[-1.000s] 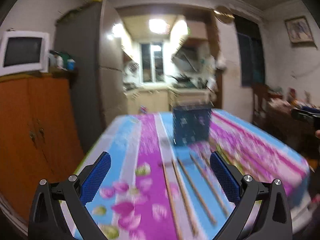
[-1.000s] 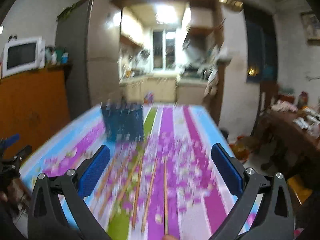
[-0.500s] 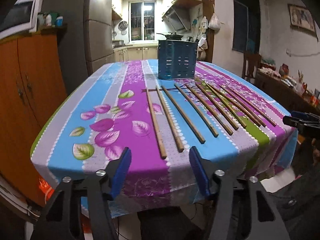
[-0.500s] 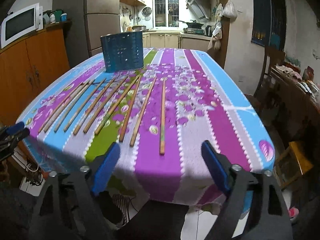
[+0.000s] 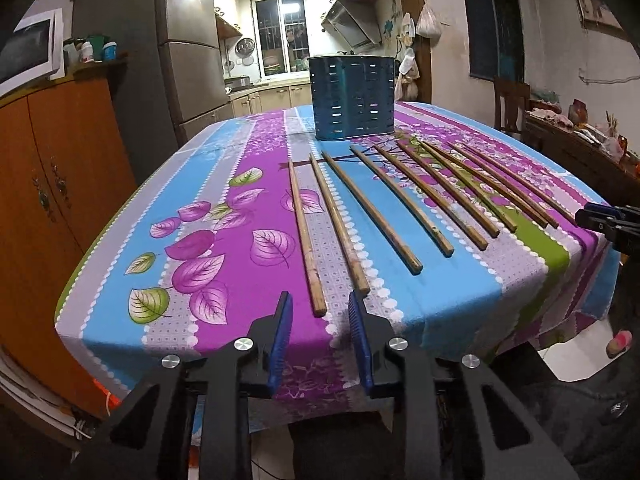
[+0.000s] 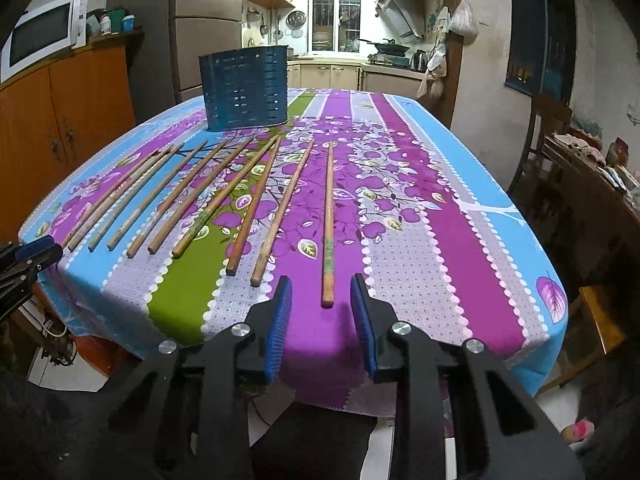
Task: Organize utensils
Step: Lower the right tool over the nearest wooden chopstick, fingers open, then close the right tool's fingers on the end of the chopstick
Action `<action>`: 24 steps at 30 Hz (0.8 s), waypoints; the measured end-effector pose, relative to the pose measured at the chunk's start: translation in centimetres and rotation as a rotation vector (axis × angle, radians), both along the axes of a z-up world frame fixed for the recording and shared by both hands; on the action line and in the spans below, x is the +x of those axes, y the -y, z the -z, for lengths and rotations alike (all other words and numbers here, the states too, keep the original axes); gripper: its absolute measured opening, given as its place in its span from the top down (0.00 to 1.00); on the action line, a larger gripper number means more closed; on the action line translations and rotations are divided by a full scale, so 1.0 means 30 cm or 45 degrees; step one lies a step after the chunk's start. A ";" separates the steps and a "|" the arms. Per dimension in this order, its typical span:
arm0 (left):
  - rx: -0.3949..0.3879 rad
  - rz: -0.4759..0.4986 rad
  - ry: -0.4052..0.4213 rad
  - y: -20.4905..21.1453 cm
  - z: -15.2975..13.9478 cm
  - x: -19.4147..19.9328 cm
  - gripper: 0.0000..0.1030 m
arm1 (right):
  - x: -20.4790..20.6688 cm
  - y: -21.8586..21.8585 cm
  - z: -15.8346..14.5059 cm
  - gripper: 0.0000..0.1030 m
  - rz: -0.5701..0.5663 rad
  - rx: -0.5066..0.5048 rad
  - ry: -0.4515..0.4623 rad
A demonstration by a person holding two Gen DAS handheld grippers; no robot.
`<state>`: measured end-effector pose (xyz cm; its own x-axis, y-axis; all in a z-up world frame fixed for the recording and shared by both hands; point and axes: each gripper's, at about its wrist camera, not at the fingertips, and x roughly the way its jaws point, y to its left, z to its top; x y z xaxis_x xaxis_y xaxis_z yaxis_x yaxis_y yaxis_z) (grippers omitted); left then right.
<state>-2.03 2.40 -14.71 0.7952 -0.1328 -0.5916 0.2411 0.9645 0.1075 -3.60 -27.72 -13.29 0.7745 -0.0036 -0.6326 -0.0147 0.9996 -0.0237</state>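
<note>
A: What is seen nearest in the left wrist view?

B: The left claw (image 5: pixel 320 304) is seen at the near edge of the tabletop (image 5: pixel 120 312), its blue pads (image 5: pixel 280 336) parted with nothing held between them. The near end of the leftmost chopstick (image 5: pixel 305 236) is found just ahead of the gap, and the second chopstick (image 5: pixel 340 222) lies just beside it.

A: And on the right side?

B: The right claw (image 6: pixel 322 292) is likewise held open and empty at the near table edge. The end of the rightmost chopstick (image 6: pixel 329 224) is seen between its pad tips, but whether it is touched cannot be told.

A: How are the rest of the chopsticks laid out?

B: A row of chopsticks (image 6: pixel 208 192) is spread flat across the striped floral tablecloth (image 6: pixel 420 240), fanned so that the far ends are drawn closer together. Each one is set apart from its neighbour.

A: Where is the holder?

B: A dark blue slotted utensil holder (image 5: pixel 352 98) is stood upright on the tabletop just beyond the far ends of the chopsticks. Nothing is seen sticking out of its top.

A: And farther back?

B: An orange wooden cabinet (image 5: pixel 52 168) is seen to the left, a microwave (image 6: pixel 44 34) on top of it, and a lit kitchen window (image 6: pixel 338 12) behind.
</note>
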 end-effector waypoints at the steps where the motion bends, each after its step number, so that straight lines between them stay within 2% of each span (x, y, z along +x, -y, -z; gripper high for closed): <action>1: 0.005 -0.004 0.004 0.003 0.006 0.004 0.70 | 0.006 0.000 0.007 0.75 0.000 0.002 -0.007; 7: 0.007 -0.007 0.030 0.005 0.012 0.005 0.71 | 0.015 0.006 0.028 0.82 0.013 0.021 -0.016; 11: 0.005 -0.013 0.041 0.001 0.014 0.010 0.82 | 0.012 0.007 0.032 0.87 0.004 0.037 0.000; 16: 0.023 -0.003 0.061 0.010 0.018 0.008 0.85 | 0.012 0.019 0.036 0.87 0.013 0.081 0.018; 20: -0.001 0.001 0.067 0.005 0.021 0.006 0.89 | 0.009 0.028 0.038 0.87 0.025 0.123 0.035; 22: -0.010 -0.002 0.073 0.004 0.023 0.006 0.90 | 0.006 0.040 0.041 0.95 0.050 0.152 0.052; 24: -0.024 -0.010 0.079 0.000 0.024 0.009 0.91 | 0.003 0.054 0.045 0.95 0.058 0.199 0.064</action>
<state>-1.77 2.40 -15.45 0.8313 -0.1374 -0.5385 0.2273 0.9683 0.1038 -3.52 -29.33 -14.65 0.8063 0.0558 -0.5888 0.0281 0.9908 0.1323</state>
